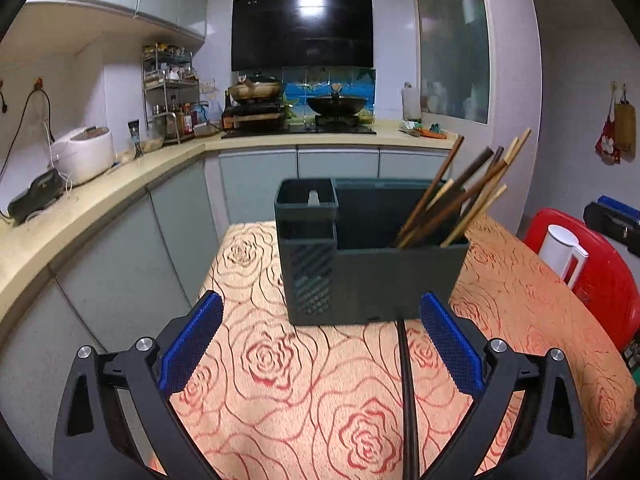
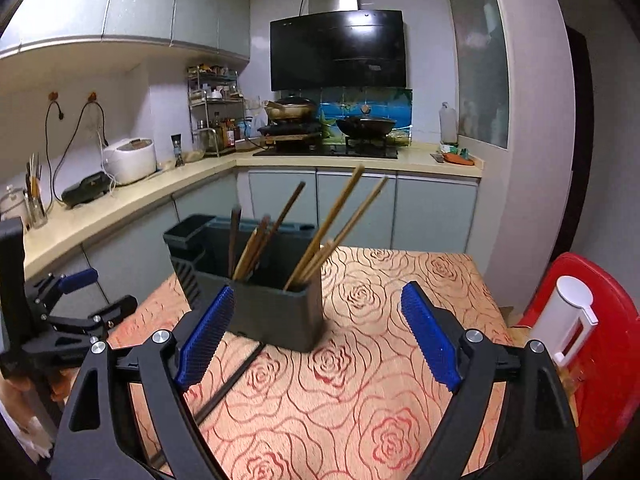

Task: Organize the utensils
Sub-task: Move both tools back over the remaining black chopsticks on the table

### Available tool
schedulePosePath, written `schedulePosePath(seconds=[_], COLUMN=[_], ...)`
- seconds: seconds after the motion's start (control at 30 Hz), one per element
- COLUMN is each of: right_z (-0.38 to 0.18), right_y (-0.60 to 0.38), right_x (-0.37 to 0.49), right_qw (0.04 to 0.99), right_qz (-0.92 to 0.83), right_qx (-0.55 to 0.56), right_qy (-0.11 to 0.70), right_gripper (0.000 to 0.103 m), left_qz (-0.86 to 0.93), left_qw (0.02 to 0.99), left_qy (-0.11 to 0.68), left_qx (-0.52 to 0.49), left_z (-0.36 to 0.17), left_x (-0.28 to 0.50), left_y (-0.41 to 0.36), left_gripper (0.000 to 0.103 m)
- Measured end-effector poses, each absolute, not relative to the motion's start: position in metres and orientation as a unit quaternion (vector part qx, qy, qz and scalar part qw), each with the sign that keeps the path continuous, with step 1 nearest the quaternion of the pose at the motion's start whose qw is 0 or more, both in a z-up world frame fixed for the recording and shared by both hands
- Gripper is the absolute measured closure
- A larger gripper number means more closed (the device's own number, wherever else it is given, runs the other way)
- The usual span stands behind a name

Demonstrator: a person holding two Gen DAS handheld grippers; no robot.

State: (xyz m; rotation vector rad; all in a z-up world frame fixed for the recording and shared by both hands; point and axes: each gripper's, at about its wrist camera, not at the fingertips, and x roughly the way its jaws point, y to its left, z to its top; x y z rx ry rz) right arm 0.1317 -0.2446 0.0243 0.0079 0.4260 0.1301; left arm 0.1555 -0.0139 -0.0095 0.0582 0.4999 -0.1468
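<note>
Blue-padded fingers of the left gripper (image 1: 322,344) stand wide apart low over a table, with nothing between the pads. Just ahead, a single dark chopstick (image 1: 406,392) lies flat on the rose-patterned tablecloth (image 1: 280,400), running from the near edge up to the foot of a dark utensil holder (image 1: 360,276). That holder stands on the table and has a small square compartment on its left side. A bundle of wooden chopsticks (image 1: 460,196) leans to the right out of its larger compartment.

From the right wrist view, the right gripper (image 2: 318,332) is also spread wide and empty, with the holder (image 2: 276,312) near and ahead of its left pad. The loose chopstick (image 2: 228,384) lies just beside that pad. The left gripper (image 2: 86,296) shows at the left edge of this view.

Beyond the table, a red chair (image 2: 600,360) bears a white jug (image 2: 568,320). A kitchen counter (image 1: 100,200) curves round behind, carrying a white rice cooker (image 1: 84,154), and a wok (image 1: 336,104) sits on the hob under a black extractor hood (image 1: 302,32).
</note>
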Motion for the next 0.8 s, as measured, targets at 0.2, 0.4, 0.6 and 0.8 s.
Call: schedulePosePath(seconds=[0.2, 0.4, 0.6, 0.8], right_z=[0.000, -0.025, -0.044, -0.058], right_y=[-0.240, -0.238, -0.239, -0.239], right_x=[0.112, 0.101, 0.096, 0.095], right_qw=[0.975, 0.972, 0.967, 0.966], right_qz=[0.053, 0.042, 0.040, 0.031], right_qx=[-0.001, -0.005, 0.006, 0.004], right_qy=[0.216, 0.230, 0.250, 0.258], right_gripper=[0.020, 0.019, 0.019, 0.019], left_qz=[-0.072, -0.072, -0.072, -0.071], left_qw=[0.961, 0.955, 0.950, 0.949], left_qy=[0.267, 0.286, 0.302, 0.306], left_qx=[0.025, 0.030, 0.020, 0.027], left_z=[-0.030, -0.052, -0.068, -0.081], left_x=[0.145, 0.136, 0.131, 0.123], left_y=[-0.013, -0.012, -0.010, -0.010], left_gripper=[0.008, 0.008, 0.008, 0.008])
